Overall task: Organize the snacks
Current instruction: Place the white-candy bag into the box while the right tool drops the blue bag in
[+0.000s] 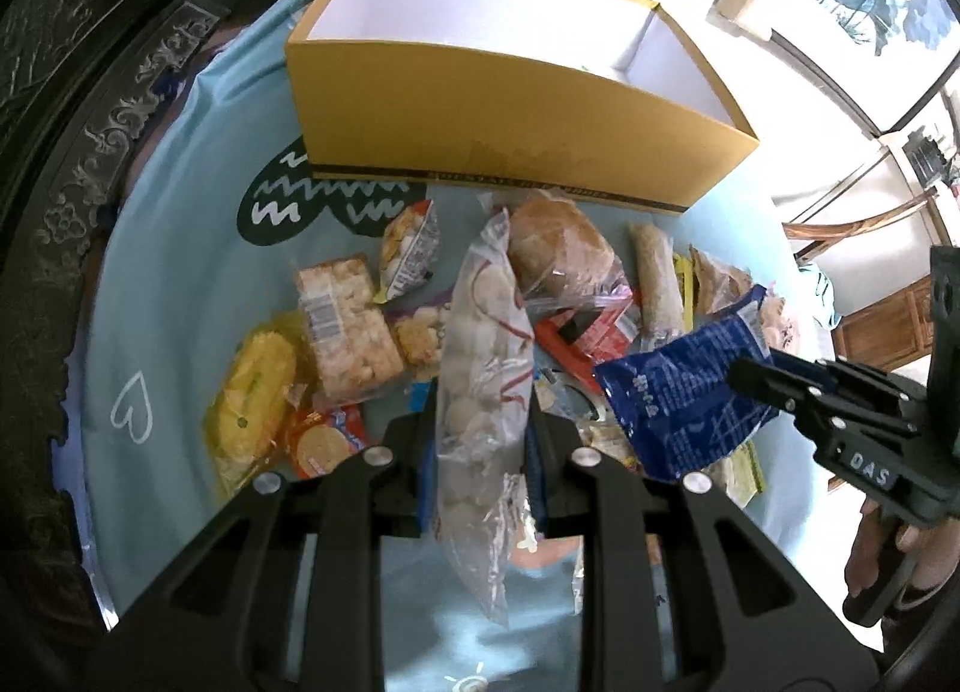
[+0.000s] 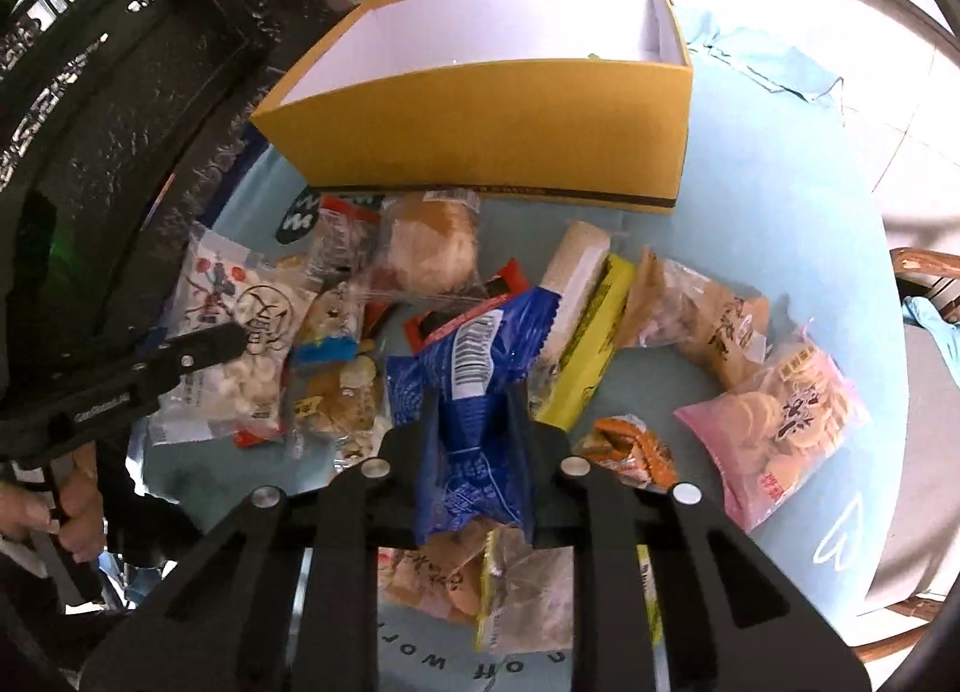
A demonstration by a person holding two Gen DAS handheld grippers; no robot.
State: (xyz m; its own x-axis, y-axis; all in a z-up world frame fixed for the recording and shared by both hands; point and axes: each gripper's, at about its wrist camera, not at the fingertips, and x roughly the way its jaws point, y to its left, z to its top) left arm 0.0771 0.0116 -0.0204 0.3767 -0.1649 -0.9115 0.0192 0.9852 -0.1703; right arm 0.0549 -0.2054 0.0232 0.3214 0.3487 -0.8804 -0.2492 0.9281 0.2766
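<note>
Left gripper [image 1: 480, 422] pinches my clear round-cracker bag [image 1: 483, 356] | right gripper [image 2: 474, 428] clamps blue packet [image 2: 474, 392] | both light, crinkly, crushable; held mid-bag | yellow box [image 1: 510, 134] behind pile

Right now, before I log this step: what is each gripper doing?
Left gripper: shut on the clear bag.
Right gripper: shut on the blue bag.
</note>
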